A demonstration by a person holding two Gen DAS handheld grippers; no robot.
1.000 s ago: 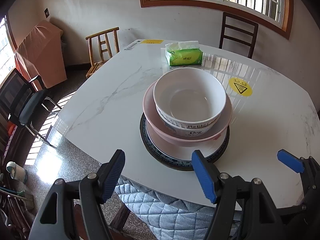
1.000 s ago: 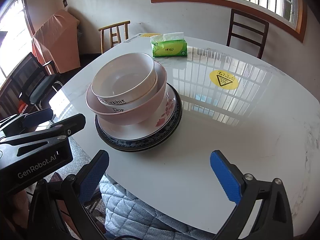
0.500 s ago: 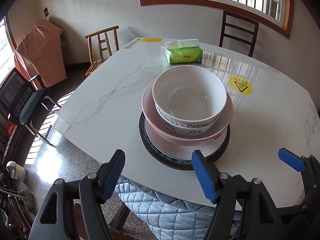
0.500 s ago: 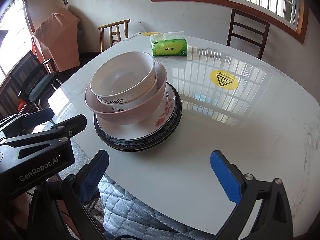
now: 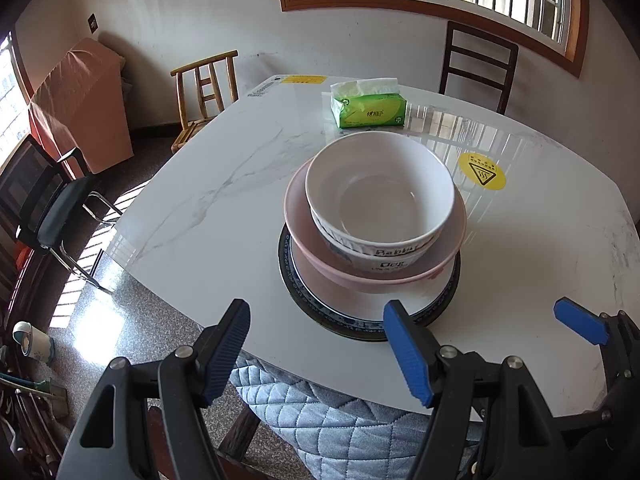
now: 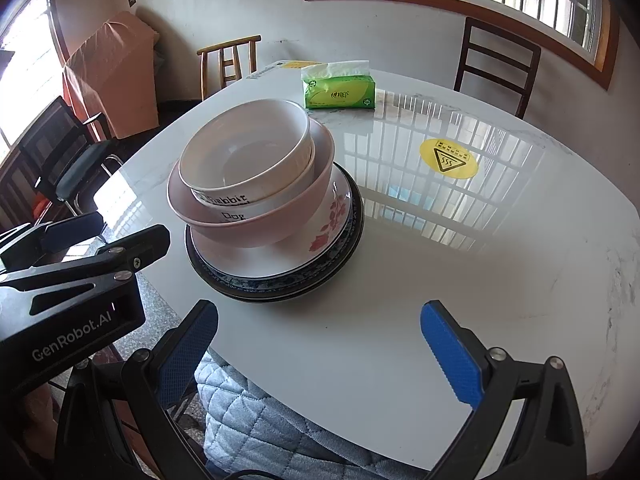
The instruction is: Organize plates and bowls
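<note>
The white marble-patterned table [image 5: 208, 216] is being occupied by a dark-rimmed plate [image 6: 280, 284] bearing stacked dishes, a green tissue pack [image 5: 370, 110] near the far edge, and a yellow warning sticker [image 6: 449, 158].

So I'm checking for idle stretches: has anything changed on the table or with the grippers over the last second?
Nothing visibly changed: both grippers stay open and empty short of the stack, which sits as before.
</note>
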